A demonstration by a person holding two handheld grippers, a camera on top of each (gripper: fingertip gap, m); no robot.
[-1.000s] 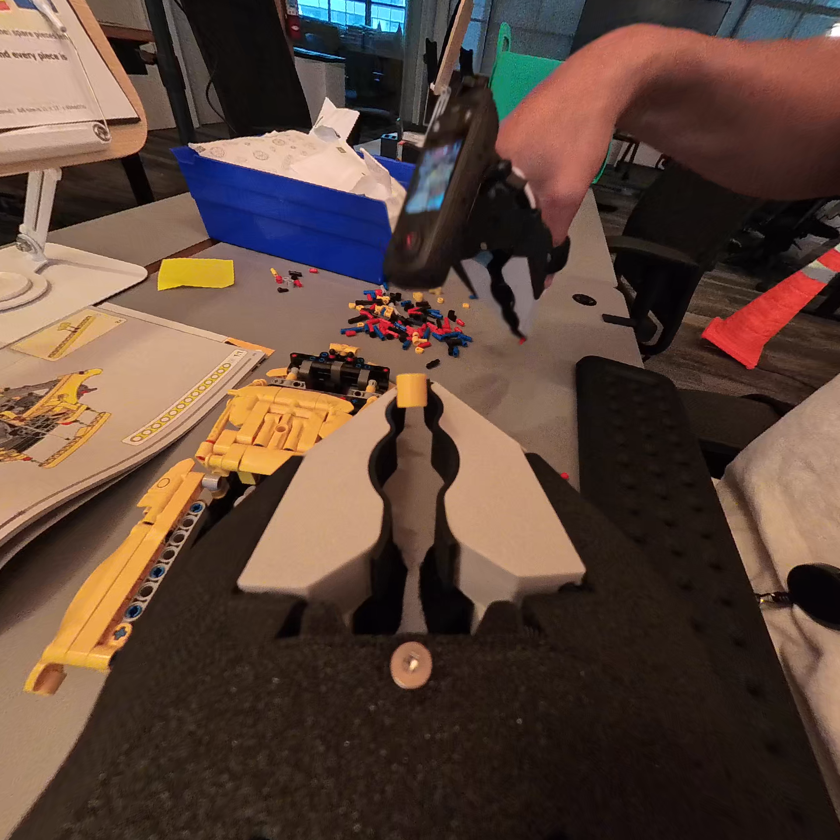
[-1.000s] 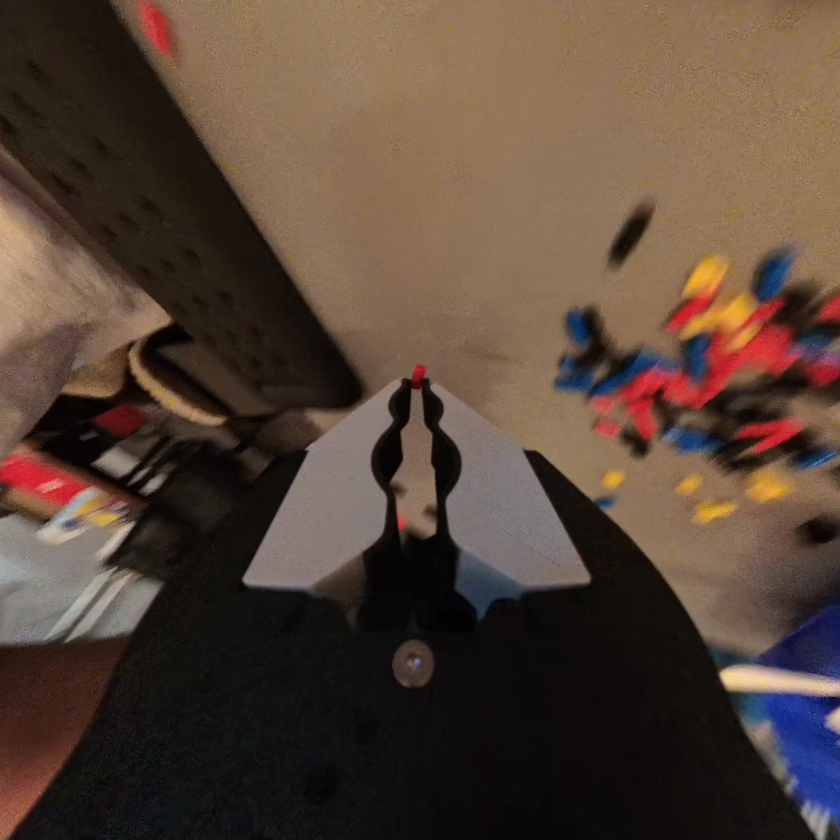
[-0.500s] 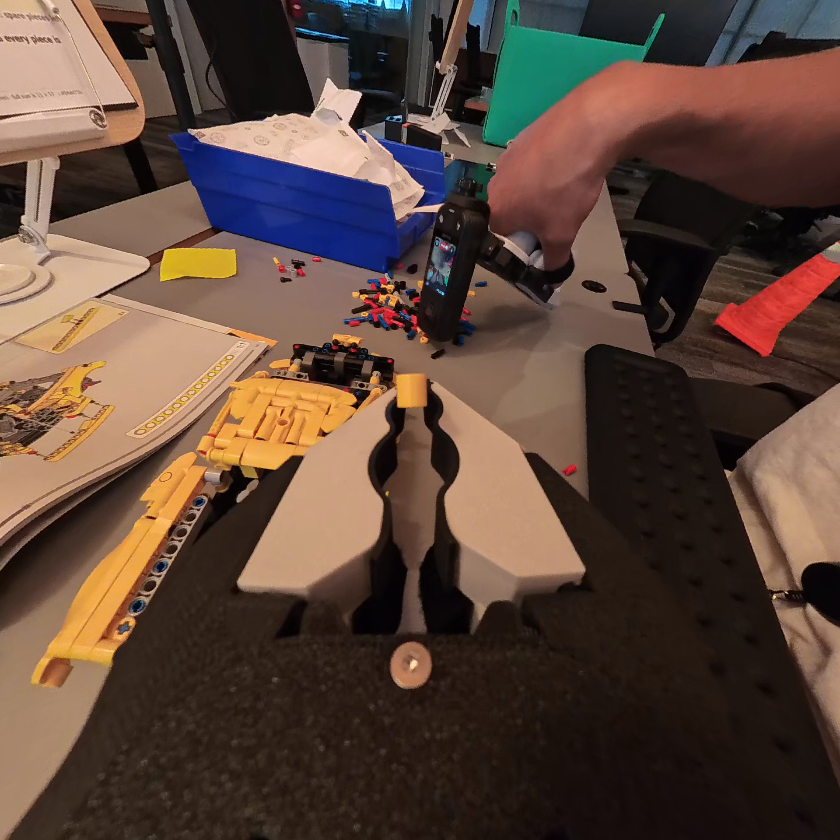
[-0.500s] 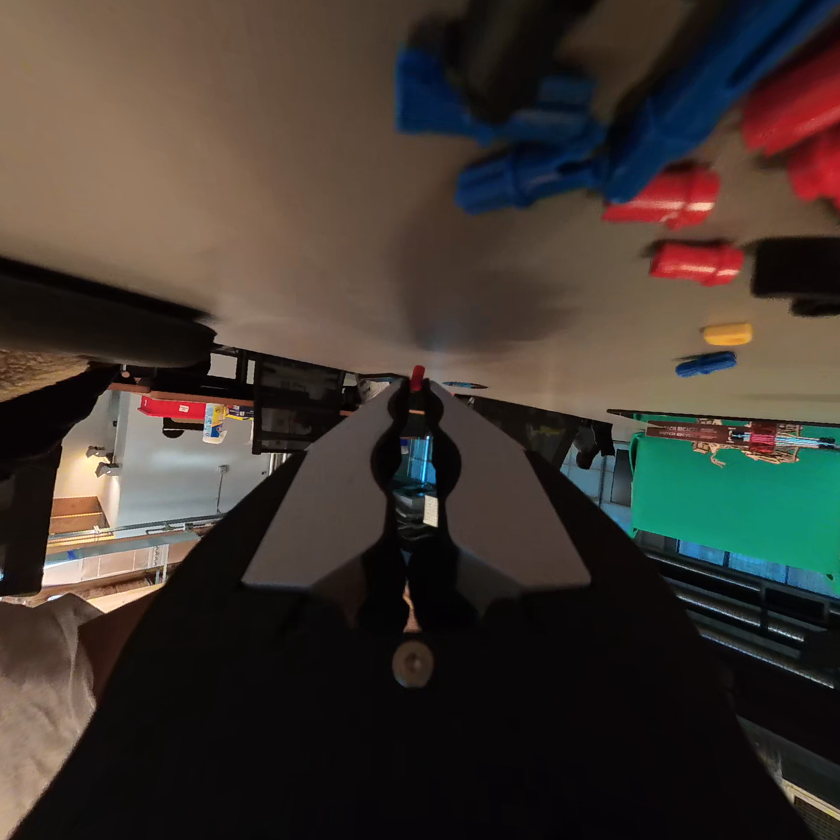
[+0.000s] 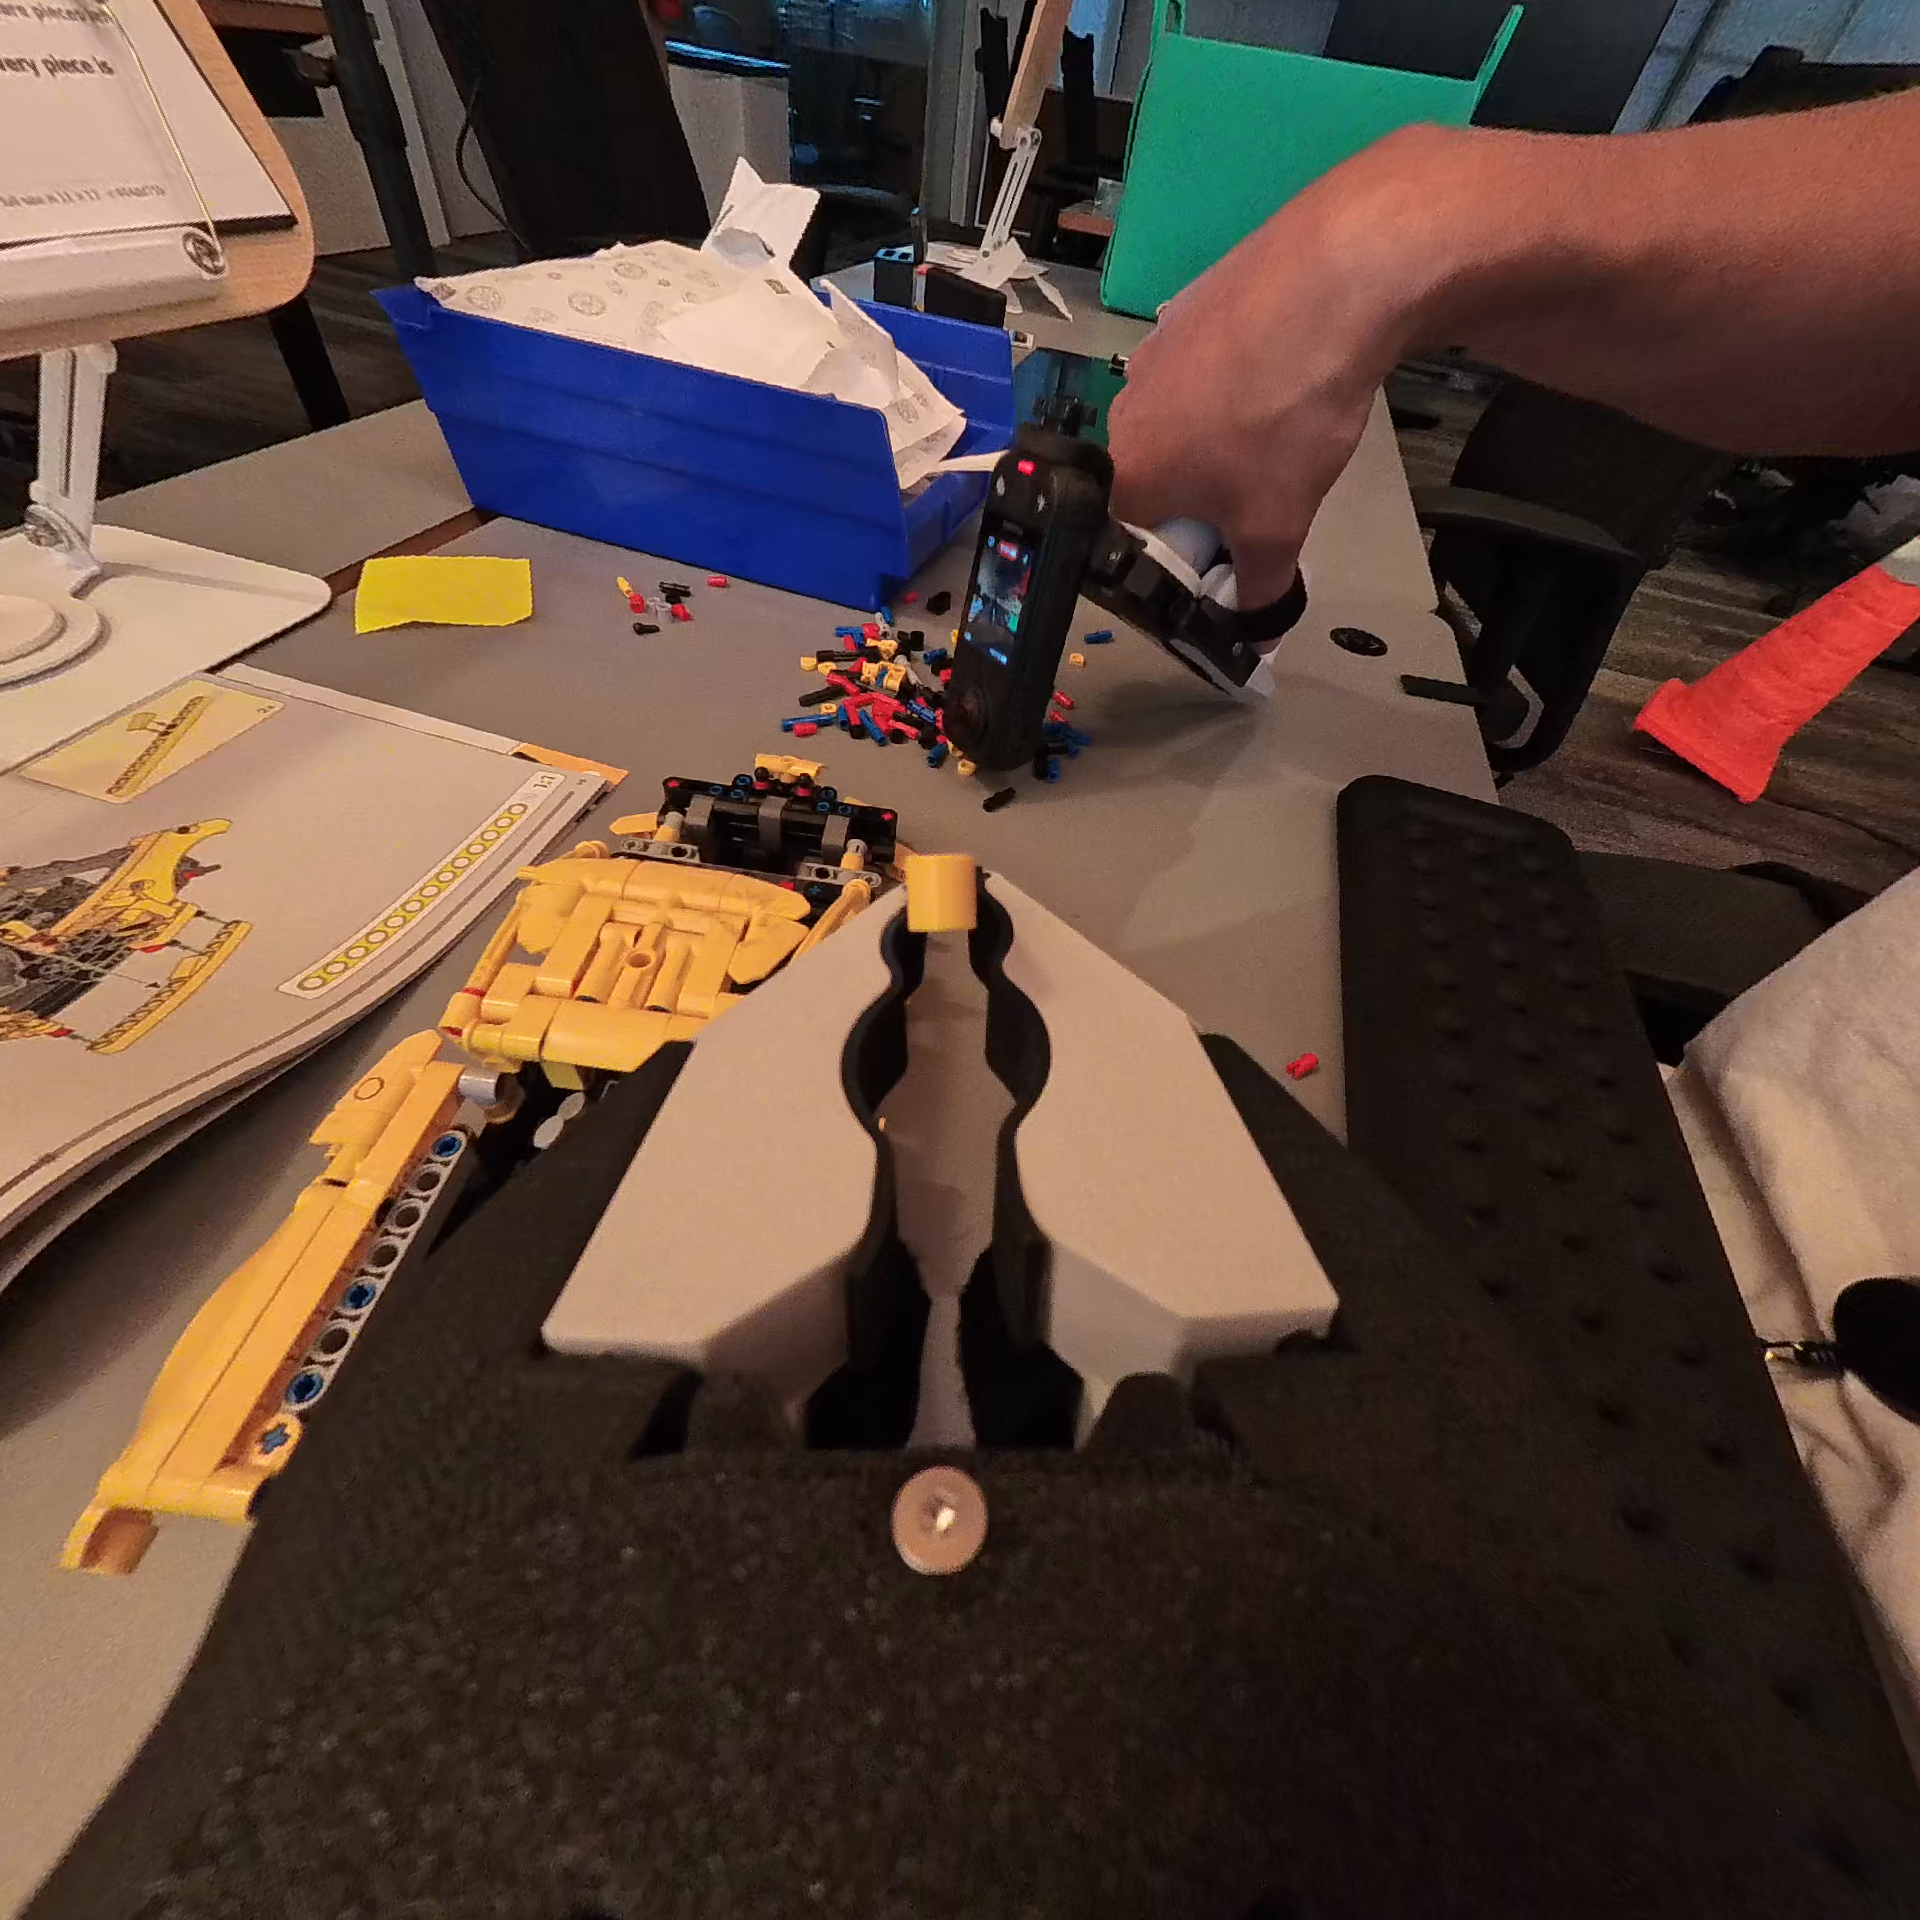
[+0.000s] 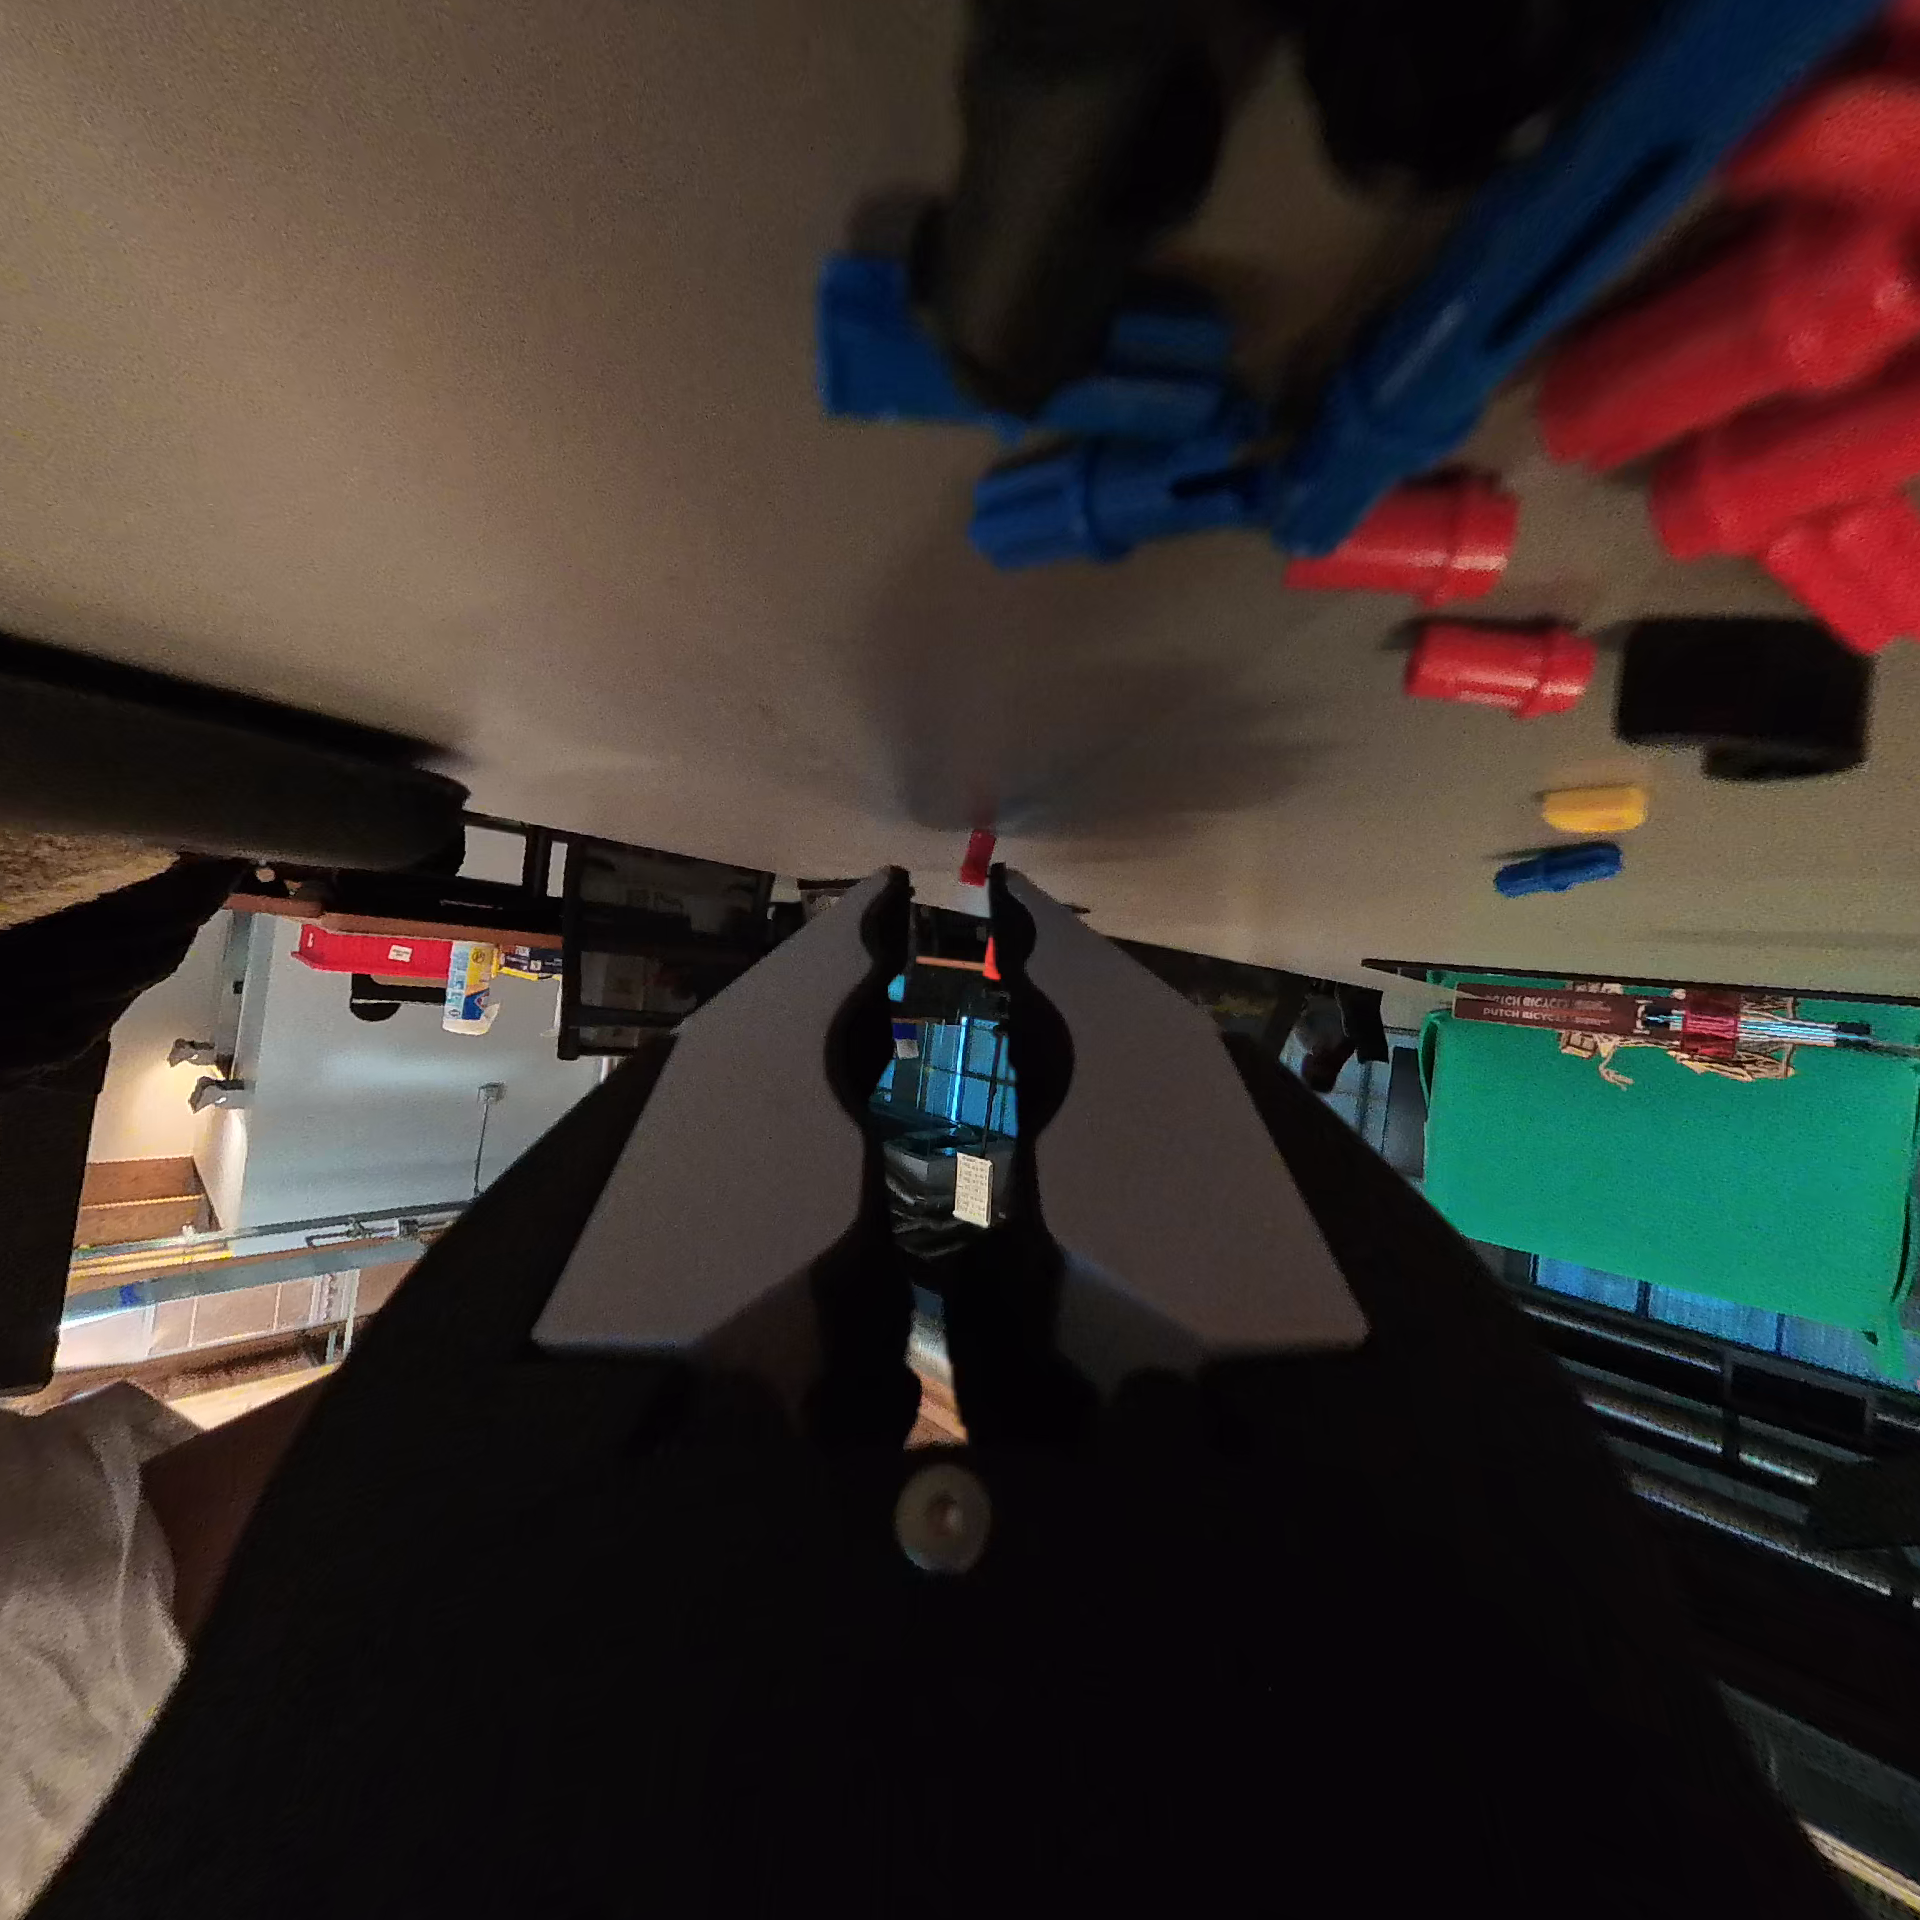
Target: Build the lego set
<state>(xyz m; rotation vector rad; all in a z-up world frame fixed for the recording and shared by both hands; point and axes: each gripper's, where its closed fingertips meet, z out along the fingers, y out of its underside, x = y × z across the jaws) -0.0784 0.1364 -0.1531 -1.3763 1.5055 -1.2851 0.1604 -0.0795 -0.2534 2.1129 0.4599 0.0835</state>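
My left gripper [image 5: 940, 906] is shut on a small yellow round piece [image 5: 940, 888], held above the table beside the yellow lego model [image 5: 623, 966]. A hand holds my right gripper [image 5: 1013, 623] low against the table at the edge of the pile of small red, blue, black and yellow pins [image 5: 873, 696]. In the right wrist view, which is upside down, my right gripper [image 6: 943, 883] has its jaws slightly parted. A small red pin [image 6: 975, 854] sits loose just past the tips at the table surface. Blue pins [image 6: 1122, 488] and red pins [image 6: 1496, 665] lie close by.
A blue bin [image 5: 707, 457] with white paper bags stands behind the pile. An open instruction booklet [image 5: 260, 883] lies left. A black foam pad [image 5: 1507, 1039] lies right, with a stray red pin [image 5: 1301, 1064] beside it. A yellow paper [image 5: 442, 592] and a white stand base [image 5: 104, 613] are far left. Tip to tip, the grippers are about 35 cm apart.
My right gripper dropped from above the table to the pile's edge and tipped over. Its jaws parted and the red pin is no longer pinched. My left gripper kept its yellow piece.
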